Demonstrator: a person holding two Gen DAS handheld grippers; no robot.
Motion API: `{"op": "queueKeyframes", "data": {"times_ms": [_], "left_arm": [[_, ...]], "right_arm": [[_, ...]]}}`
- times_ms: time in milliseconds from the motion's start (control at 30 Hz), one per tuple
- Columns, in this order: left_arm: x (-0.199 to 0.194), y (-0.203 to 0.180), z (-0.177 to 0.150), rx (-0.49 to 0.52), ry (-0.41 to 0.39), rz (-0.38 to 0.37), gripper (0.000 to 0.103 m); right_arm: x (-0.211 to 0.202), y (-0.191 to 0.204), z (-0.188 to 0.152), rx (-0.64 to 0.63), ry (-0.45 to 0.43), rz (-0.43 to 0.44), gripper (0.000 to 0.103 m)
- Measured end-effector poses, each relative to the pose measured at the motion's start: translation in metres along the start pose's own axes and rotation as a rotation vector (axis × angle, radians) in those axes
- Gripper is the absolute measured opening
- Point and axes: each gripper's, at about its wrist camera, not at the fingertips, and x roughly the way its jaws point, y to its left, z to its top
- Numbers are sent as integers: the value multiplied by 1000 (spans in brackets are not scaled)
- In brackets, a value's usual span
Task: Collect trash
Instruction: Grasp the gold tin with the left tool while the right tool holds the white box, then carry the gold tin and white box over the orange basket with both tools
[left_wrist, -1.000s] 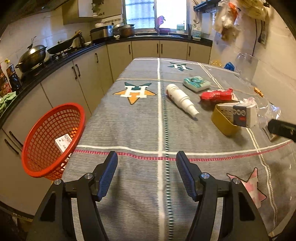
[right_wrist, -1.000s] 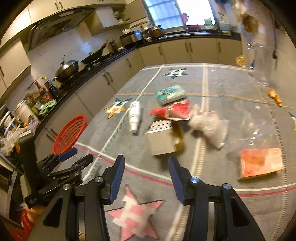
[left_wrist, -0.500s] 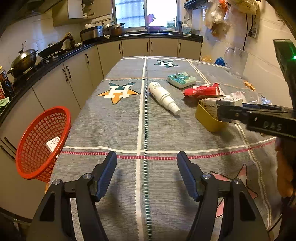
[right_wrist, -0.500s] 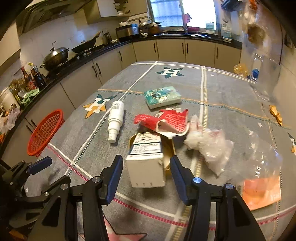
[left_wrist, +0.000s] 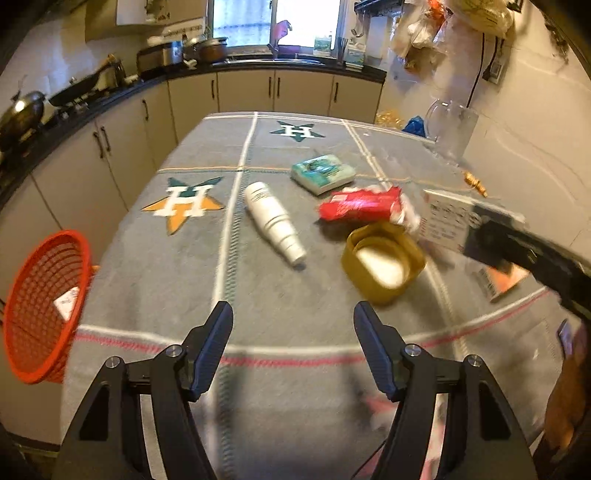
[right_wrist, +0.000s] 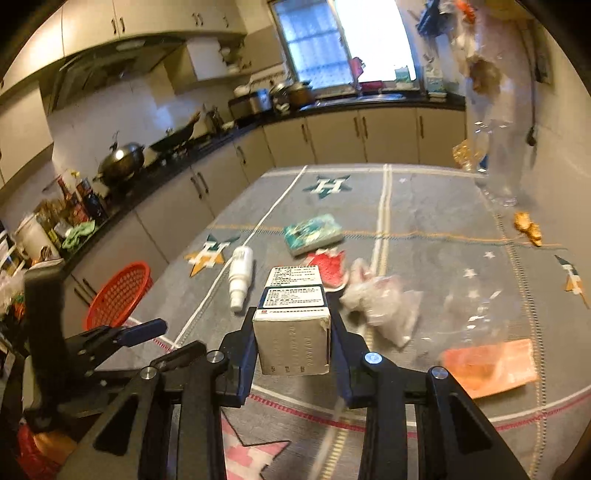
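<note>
My right gripper (right_wrist: 293, 332) is shut on a white medicine box (right_wrist: 293, 317) and holds it above the table; the box also shows in the left wrist view (left_wrist: 447, 218). My left gripper (left_wrist: 291, 343) is open and empty over the near table edge. A red mesh basket (left_wrist: 44, 306) with a small white box inside hangs off the table's left edge, and also shows in the right wrist view (right_wrist: 120, 295). On the cloth lie a white bottle (left_wrist: 273, 221), a red wrapper (left_wrist: 360, 203), a teal packet (left_wrist: 323, 173), a yellow tub (left_wrist: 382, 262) and a crumpled plastic bag (right_wrist: 384, 302).
An orange packet (right_wrist: 487, 365) lies at the right front of the grey star-patterned tablecloth (left_wrist: 266, 291). A clear jug (left_wrist: 450, 133) stands at the far right. Kitchen cabinets and a counter with pans (right_wrist: 122, 162) run along the left and back.
My right gripper closed on the white medicine box and lifted it off the yellow tub. The left gripper stayed open and shifted slightly.
</note>
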Motion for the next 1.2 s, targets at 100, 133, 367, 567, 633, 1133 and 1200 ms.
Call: {"op": "queueKeyframes", "data": {"times_ms": [100,133,367,567,633,1133,1200], "left_arm": [[13,-7,14,-20,24,-44,67],[18,-9,19,-27,34,-53,66],[54,-23,41,-56,124,-105,43],[75,-37,45,-29,169,-94,16],[76,-40,42,-13,163,-82,16],[23,-21,2,37,56,-33,7],[13,-15,-2,32,35,-18,7]], "right_arm": [[-9,-9,-1,28,-19,-3,38],[-11,-11,0,36,-20,-1,38],[-17,-26,-2,72,-23,8,38],[-18,-30,-4,82,-19,14,39],[-17,-32,-6,88,-17,17,39],[-10,-16,-17,68,15,40,39],[-8,-11,-18,58,21,44,38]]}}
